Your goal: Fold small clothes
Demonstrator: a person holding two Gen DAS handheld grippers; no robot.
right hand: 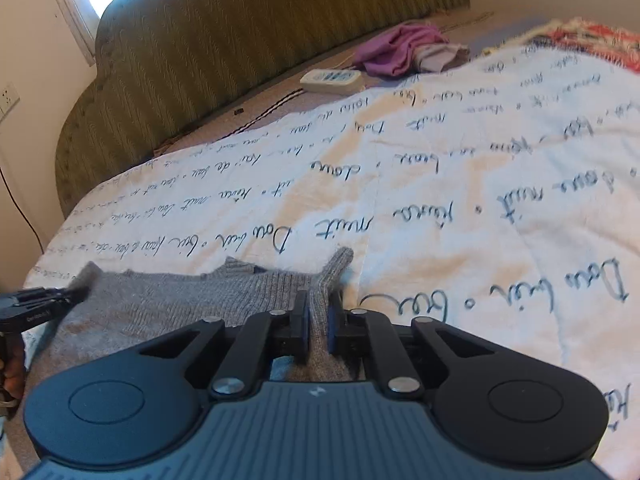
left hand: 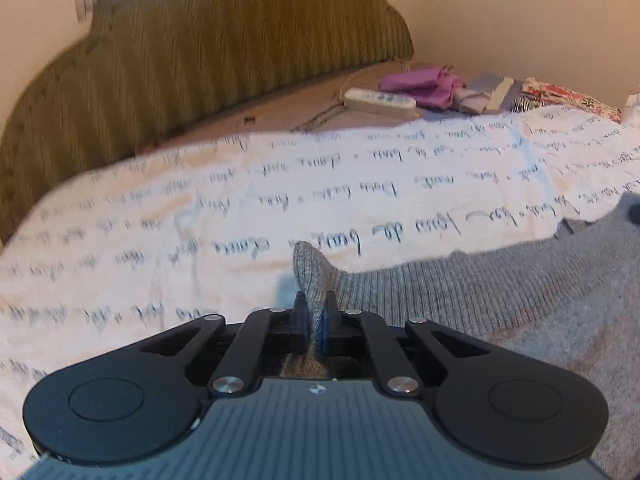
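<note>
Right now both grippers pinch the same grey knitted garment [left hand: 460, 292], which lies flat on a white bedspread [left hand: 240, 200] printed with dark handwriting.

Seen from the left wrist camera, the left gripper [left hand: 315, 320] has its jaws closed on a corner of the grey knit; the cloth stands up between the blue pads in a small peak, and the rest of the garment spreads away toward 3 o'clock, its ribbed edge lying along the bedspread.

Seen from the right wrist camera, the right gripper [right hand: 319, 328] has its jaws clamped on another corner of the garment [right hand: 180, 300], again with a peak of cloth rising between the pads. The body of the knit runs off toward 9 o'clock, where the left gripper [right hand: 82, 293] shows at the frame's edge, its tips at the far corner of the cloth.

Beyond the bedspread, toward 12 o'clock, stands an olive-green striped headboard [left hand: 200, 52]. At about 1 o'clock, on the bare mattress near the headboard, lie a white remote control [left hand: 378, 100] and just beside it a crumpled purple cloth [left hand: 424, 86]. Farther toward 2 o'clock is a red-and-white patterned fabric [left hand: 560, 94].
</note>
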